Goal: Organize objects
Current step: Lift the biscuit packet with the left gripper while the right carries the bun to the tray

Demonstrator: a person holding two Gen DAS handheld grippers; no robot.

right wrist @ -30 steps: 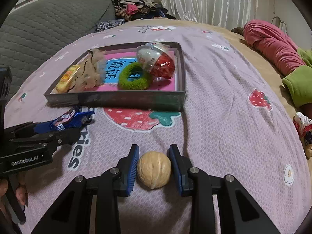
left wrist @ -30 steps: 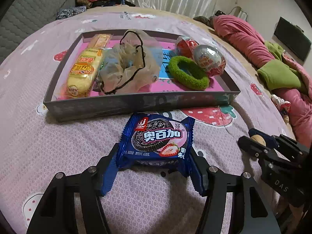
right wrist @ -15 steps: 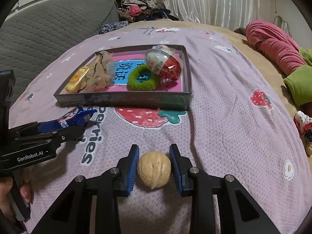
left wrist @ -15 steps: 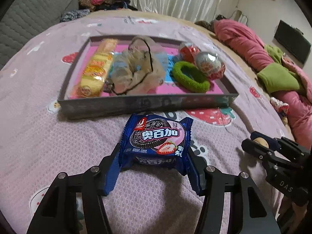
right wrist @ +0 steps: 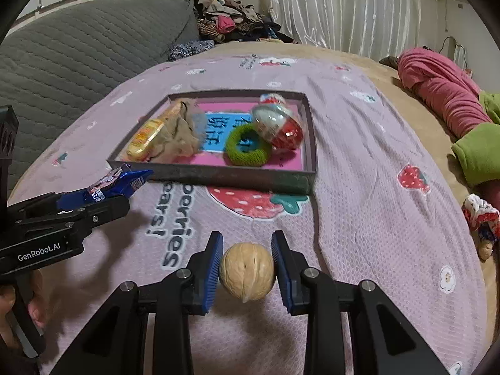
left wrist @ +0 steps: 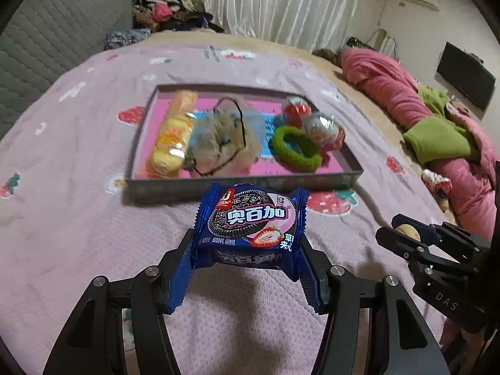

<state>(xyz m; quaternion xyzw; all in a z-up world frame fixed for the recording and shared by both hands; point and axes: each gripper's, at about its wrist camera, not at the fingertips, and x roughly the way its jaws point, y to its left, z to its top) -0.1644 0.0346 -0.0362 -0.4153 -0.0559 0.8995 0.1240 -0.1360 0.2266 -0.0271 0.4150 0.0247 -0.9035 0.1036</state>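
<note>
My left gripper (left wrist: 247,259) is shut on a blue cookie packet (left wrist: 250,225) and holds it above the pink bedspread, in front of the grey tray (left wrist: 243,184). My right gripper (right wrist: 247,265) is shut on a walnut (right wrist: 247,270), also lifted above the bed. The tray (right wrist: 218,173) holds a yellow snack bar (left wrist: 173,134), a crumpled mesh bag (left wrist: 222,137), a green hair tie (left wrist: 295,148) and two foil-wrapped eggs (left wrist: 323,128). The left gripper with the packet (right wrist: 115,184) shows at the left of the right wrist view. The right gripper with the walnut (left wrist: 406,231) shows at the right of the left wrist view.
A pink quilt (left wrist: 390,90) and a green cloth (left wrist: 437,140) lie along the bed's right side. A grey headboard (right wrist: 78,56) and a heap of clothes (right wrist: 231,22) are at the far left. A small patterned scrunchie (right wrist: 478,215) lies near the right edge.
Both grippers have risen and drawn back from the tray, each keeping its object. The tray looks smaller and farther in both views.
</note>
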